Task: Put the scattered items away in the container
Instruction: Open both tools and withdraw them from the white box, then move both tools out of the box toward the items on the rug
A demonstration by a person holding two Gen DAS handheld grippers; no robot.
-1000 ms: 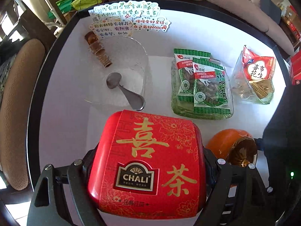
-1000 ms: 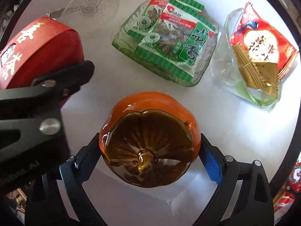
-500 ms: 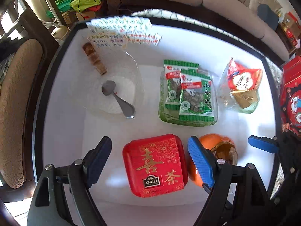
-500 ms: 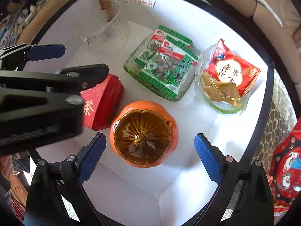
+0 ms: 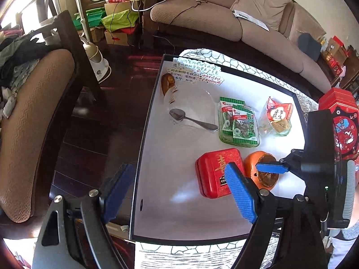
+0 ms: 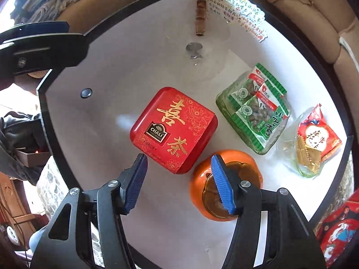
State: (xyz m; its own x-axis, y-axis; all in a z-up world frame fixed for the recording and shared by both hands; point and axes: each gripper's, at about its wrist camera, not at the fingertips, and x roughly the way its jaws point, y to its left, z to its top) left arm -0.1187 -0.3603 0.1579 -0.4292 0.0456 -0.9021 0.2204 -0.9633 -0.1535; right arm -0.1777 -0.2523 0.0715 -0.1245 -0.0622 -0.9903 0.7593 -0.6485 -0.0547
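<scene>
White tray (image 6: 94, 134) below; both tools (image 5: 177, 192) (image 6: 179, 181) gape wide, seemingly holding nothing.

1. Left wrist view — high, set back, looking down over the tray's (image 5: 143, 134) left rim toward the sofa (image 5: 224, 18) at 12 o'clock.
2. Right wrist view — nearer, steeply downward; both share the red tin (image 6: 174, 129), at 4 o'clock in the left view.

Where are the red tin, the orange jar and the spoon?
red tin (image 6: 174, 129), right wrist view, middle of lid
orange jar (image 6: 197, 185), right wrist view, left side
spoon (image 5: 177, 114), left wrist view, bowl
</scene>
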